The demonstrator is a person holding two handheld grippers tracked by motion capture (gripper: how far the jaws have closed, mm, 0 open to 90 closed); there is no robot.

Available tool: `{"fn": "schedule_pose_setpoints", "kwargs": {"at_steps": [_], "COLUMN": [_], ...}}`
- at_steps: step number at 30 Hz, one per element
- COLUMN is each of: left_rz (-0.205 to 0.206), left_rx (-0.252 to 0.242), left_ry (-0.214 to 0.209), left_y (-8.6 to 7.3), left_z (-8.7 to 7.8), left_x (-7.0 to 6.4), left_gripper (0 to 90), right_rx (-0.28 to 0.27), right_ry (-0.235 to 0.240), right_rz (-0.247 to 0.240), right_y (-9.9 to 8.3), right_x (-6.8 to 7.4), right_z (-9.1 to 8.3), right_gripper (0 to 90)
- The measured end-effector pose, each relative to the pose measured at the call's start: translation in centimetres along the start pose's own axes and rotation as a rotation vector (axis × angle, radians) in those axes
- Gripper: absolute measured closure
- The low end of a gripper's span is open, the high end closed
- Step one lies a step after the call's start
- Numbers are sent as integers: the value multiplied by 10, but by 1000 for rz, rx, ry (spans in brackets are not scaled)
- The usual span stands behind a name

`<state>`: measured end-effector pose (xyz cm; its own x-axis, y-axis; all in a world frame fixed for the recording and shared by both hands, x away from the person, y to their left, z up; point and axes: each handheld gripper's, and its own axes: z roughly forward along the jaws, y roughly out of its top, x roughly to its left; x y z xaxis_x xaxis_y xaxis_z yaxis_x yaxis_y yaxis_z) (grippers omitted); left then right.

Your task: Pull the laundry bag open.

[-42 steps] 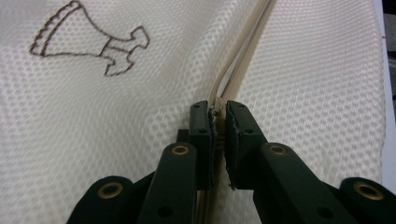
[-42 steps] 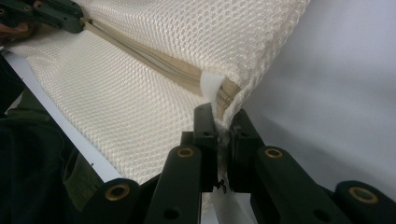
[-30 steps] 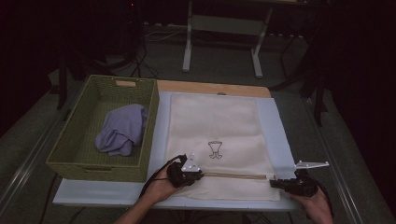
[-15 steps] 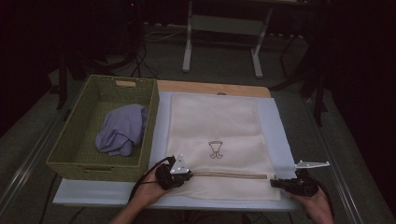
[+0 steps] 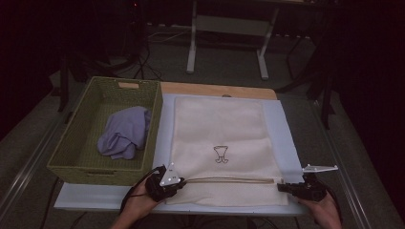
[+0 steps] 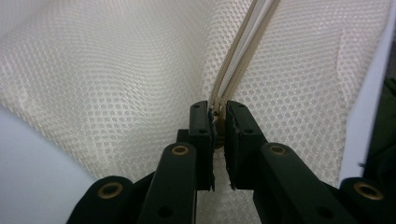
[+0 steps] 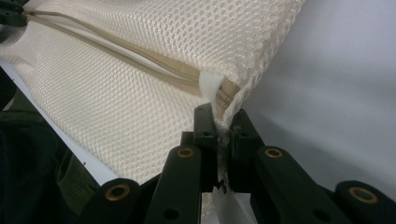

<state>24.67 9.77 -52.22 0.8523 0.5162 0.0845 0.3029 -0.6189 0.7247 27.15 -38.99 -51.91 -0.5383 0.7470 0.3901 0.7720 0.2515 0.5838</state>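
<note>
Mesh bag (image 5: 219, 138): a cream mesh laundry bag lies flat on the pale blue mat (image 5: 286, 138), in the middle of the table. A small dark drawing is printed on it, below its middle.
Zipper (image 5: 229, 180): it runs across the bag near the edge closest to the person, from one gripper to the other. In the right gripper view (image 7: 140, 60) the two beige tapes stand a little apart, so the zipper is open along this length.
Left gripper (image 5: 168, 183): it sits at the left end of the zipper, held by the person's left hand (image 5: 138, 202). In the left gripper view (image 6: 219, 126) the jaws are almost closed and they pinch the zipper end; a small metal part is visible between the tips.
Right gripper (image 5: 286, 187): it sits at the right end of the zipper, at the bag's near right corner, held by the right hand (image 5: 325, 210). In the right gripper view (image 7: 219, 126) the jaws are closed tightly on the mesh and the white tab at this corner.
Basket (image 5: 71, 162): a green woven basket stands just beside the mat on the left. A lilac cloth (image 5: 124, 138) lies crumpled inside it.
Table edge (image 5: 219, 89): a wooden strip shows behind the mat.
</note>
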Motion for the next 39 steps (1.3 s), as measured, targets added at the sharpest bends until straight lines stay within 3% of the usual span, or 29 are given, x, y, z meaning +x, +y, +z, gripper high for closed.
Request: {"fn": "schedule_pose_setpoints", "kwargs": {"at_steps": [6, 12, 21, 33, 39], "left_rz": [27, 10, -49, -66, -83], "left_rx": [1, -7, 11, 20, 11], "left_ry": [21, 30, 45, 76, 66], "left_y": [-6, -18, -48, -48, -46], "left_z": [-8, -21, -38, -37, -38], "left_x": [-4, 1, 14, 12, 9], "left_gripper": [822, 822, 822, 814, 740], "right_rx": [-1, 2, 5, 22, 24], "right_ry": [-4, -3, 0, 8, 9], "right_rz": [0, -2, 6, -12, -14], "right_y": [-1, 0, -1, 0, 0], "right_x": [0, 0, -1, 2, 2], "right_z": [-1, 0, 1, 4, 5], "right_gripper": [845, 844, 844, 843, 842]}}
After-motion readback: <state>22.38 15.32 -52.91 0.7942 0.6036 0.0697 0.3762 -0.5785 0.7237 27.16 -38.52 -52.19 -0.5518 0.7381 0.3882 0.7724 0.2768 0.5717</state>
